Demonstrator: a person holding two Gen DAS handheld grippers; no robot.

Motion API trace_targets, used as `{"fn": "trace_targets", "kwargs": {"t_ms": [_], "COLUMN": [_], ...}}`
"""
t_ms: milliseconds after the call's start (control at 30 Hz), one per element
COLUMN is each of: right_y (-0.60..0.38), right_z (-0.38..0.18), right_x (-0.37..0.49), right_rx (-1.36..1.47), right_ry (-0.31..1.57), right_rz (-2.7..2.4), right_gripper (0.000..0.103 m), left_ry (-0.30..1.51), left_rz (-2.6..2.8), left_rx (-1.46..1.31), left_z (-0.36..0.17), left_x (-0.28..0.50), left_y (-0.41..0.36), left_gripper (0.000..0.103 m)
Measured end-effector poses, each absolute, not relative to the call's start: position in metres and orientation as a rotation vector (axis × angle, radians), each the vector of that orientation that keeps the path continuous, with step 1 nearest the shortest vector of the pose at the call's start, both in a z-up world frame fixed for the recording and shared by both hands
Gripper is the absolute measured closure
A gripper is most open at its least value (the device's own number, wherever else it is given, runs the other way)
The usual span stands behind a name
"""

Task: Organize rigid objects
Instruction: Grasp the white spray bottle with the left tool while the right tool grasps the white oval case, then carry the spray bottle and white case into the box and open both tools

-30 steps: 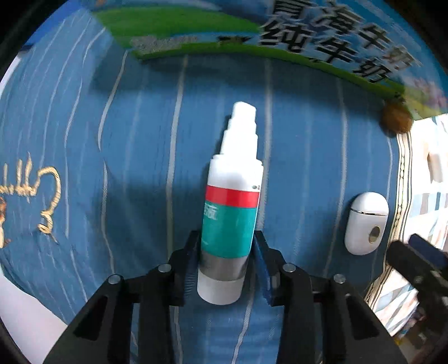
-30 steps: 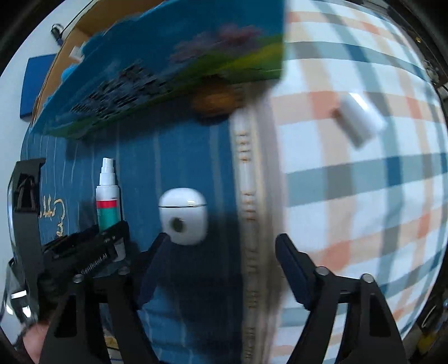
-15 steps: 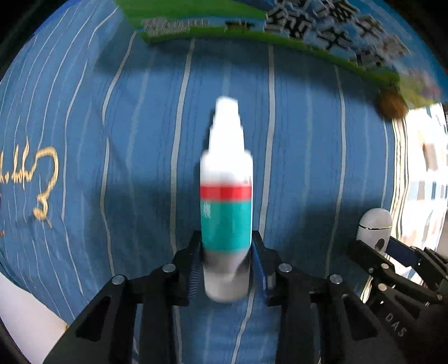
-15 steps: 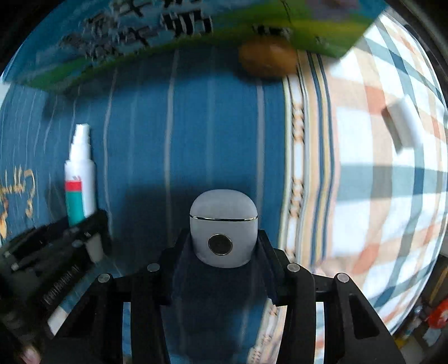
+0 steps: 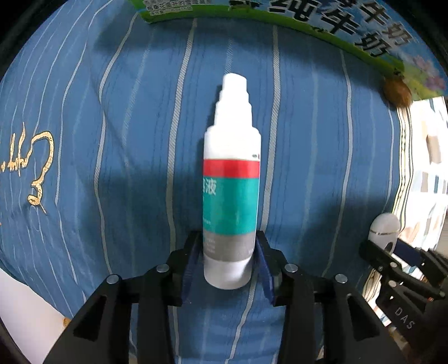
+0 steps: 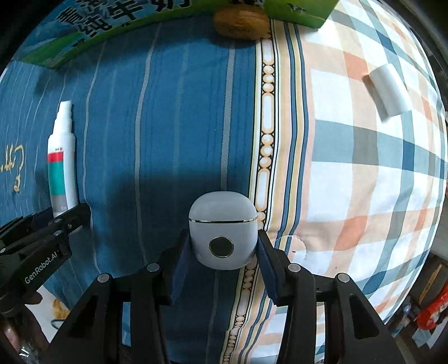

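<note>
Closed in since a second ago: right gripper (image 6: 222, 238), then spread wide with the case off to one side, now down over the case (image 6: 222, 232), both pads against its flanks.

Blue striped cloth (image 5: 84, 140) under both grippers, meeting a plaid sheet (image 6: 364, 168) along a beaded border. Plaid seen broadly from the right wrist, only as a sliver from the left. Carton (image 5: 336, 22) across the far edge of the cloth in both views.

Bottle (image 5: 231, 182) flat on the blue cloth, nozzle toward the carton, base end between the jaws of the left gripper (image 5: 227, 243). Jaws opening, pads right at the grey band of the label, one on each side. From the right wrist, same bottle at far left, base hidden behind the left gripper's finger.

Case pinched by its lower half, lid end away, round dark button facing the camera, over the blue cloth just beside the beaded border. From the left wrist, only its rounded top peeking over the right gripper at the right edge.

White cylinder (image 6: 389, 89) on the plaid, well apart from the rest, clear only from the right wrist.

Brown nut (image 6: 240, 23) against the carton's corner, at the border.
</note>
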State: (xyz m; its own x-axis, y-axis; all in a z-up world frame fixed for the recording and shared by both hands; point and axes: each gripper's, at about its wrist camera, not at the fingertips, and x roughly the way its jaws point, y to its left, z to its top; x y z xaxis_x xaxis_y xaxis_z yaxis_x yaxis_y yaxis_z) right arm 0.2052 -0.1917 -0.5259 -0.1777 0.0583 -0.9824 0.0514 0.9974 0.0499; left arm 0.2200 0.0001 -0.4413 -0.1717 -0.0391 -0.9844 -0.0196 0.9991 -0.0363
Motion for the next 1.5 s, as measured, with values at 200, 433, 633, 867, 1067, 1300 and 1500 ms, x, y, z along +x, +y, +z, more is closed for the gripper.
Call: {"fn": "trace_targets", "kwargs": {"t_ms": [200,433,633,867,1067,1300,1500], "right_y": [-0.211,-0.232,-0.230,-0.223,-0.209,-0.199,-0.202], "right_z": [-0.521,-0.523,-0.525,-0.521,-0.514,-0.498,-0.473], "right_x": [0.221,0.238,0.243,0.241,0.238,0.219,0.209], "right_rx": [0.128,0.155,0.109,0.021,-0.050,-0.018,0.027], "right_ry": [1.758,1.771,1.786,1.786,1.771,1.728,1.679], "right_rz": [0.000,-0.014,-0.013,-0.017,-0.015,-0.004,0.029], "right_gripper": [0.053,0.053,0.053,0.053,0.054,0.055,0.055], "left_ry": [1.728,1.730,1.708,1.697,1.683,1.631,1.562], "left_rz": [-0.030,-0.011,0.003,-0.011,-0.003,-0.038,-0.071], "left_rx": [-0.172,-0.170,-0.075,-0.030,-0.023,-0.031,-0.051], "left_z": [-0.431,-0.436,-0.433,-0.434,-0.434,-0.403,-0.363], "left_x": [0.242,0.269,0.273,0.252,0.242,0.221,0.212], "left_y": [0.024,0.035,0.024,0.002,-0.018,-0.034,-0.040], "left_gripper": [0.063,0.060,0.068,0.066,0.073,0.073,0.073]}}
